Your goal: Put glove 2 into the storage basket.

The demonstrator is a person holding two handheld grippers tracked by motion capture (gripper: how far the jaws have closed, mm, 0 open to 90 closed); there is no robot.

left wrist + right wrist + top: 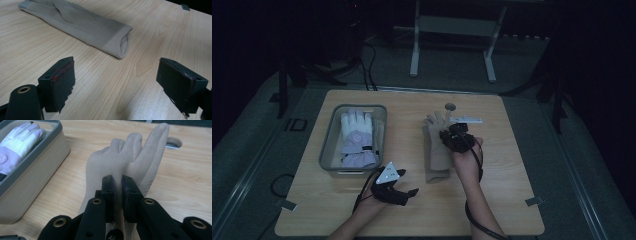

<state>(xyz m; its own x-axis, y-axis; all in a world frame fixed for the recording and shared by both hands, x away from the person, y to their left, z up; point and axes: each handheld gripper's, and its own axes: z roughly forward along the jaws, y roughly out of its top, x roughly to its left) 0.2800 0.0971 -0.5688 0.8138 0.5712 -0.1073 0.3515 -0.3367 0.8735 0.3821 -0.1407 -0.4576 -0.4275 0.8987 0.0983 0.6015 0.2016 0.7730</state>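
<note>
Beige glove [436, 145]: high view, flat on the wooden table [507, 200], right of centre, fingers toward the far edge, cuff toward the person.
Right gripper [451, 136]: high view, over the glove's palm, hand behind it.
Left gripper [409, 192]: high view, low over bare wood near the front edge, apart from the glove.
Tray [328, 150]: high view, grey, on the table's left half, holding a white-and-lilac glove [357, 135].
Room: dark; a white frame [452, 30] stands on the floor beyond the table; a round hole [450, 106] near the far edge.
Open space: bare wood right of the glove and along the front.
Left gripper view: jaws wide apart over bare wood, nothing between; glove cuff [123, 45] lies ahead.
Right gripper view: jaws pinched together on a fold of the beige glove; tray wall just left, a strip of wood between.
</note>
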